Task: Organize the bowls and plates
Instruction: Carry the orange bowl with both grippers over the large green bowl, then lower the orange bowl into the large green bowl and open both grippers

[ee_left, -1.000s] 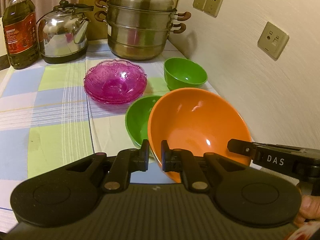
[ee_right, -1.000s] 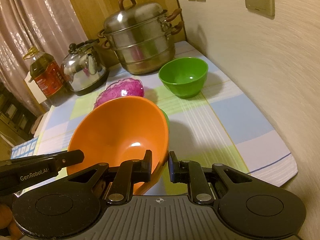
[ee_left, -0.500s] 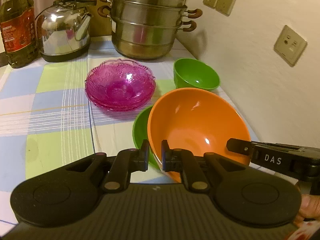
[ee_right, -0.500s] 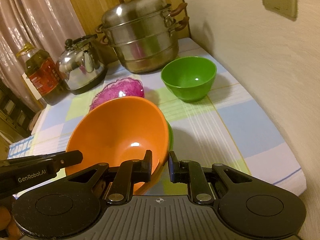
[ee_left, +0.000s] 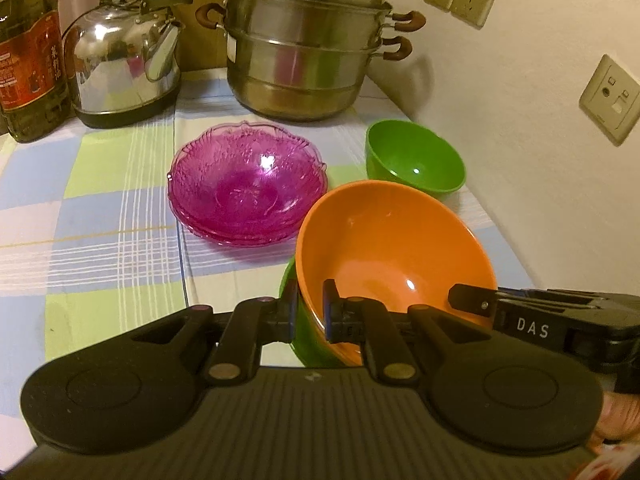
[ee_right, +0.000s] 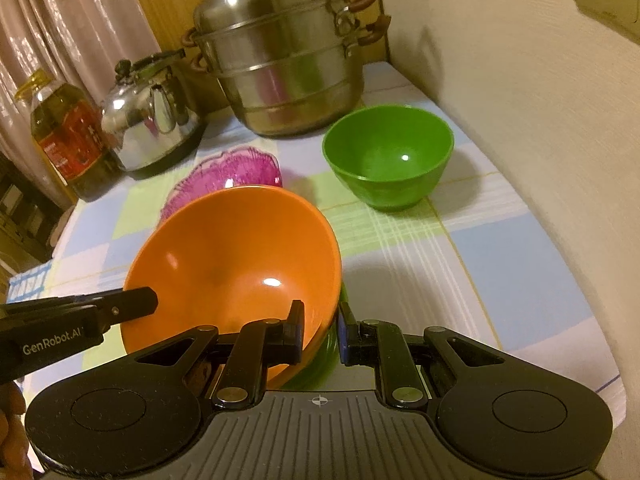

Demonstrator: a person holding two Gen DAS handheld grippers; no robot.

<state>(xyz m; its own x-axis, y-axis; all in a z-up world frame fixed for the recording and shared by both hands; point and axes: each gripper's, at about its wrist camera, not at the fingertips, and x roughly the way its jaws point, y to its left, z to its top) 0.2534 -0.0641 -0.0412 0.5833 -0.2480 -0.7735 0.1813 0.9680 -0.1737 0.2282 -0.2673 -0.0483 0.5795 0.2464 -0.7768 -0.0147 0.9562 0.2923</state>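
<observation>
A large orange bowl (ee_left: 394,248) (ee_right: 236,264) is gripped by its rim from both sides. My left gripper (ee_left: 311,314) is shut on its near left rim. My right gripper (ee_right: 320,330) is shut on its right rim. The orange bowl sits in, or just above, a green bowl (ee_left: 302,334) (ee_right: 320,360) of which only an edge shows beneath it. A second green bowl (ee_left: 416,160) (ee_right: 388,156) stands alone near the wall. Stacked pink glass plates (ee_left: 246,184) (ee_right: 240,168) lie to the left.
A steel steamer pot (ee_left: 308,36) (ee_right: 280,52), a kettle (ee_left: 124,52) (ee_right: 152,112) and an oil bottle (ee_left: 28,56) (ee_right: 68,136) stand at the back of the checked tablecloth (ee_left: 100,220). The wall (ee_left: 520,160) runs close along the right.
Both grippers have carried the orange bowl forward and down over the near green bowl, which is now almost covered. The other things have not moved.
</observation>
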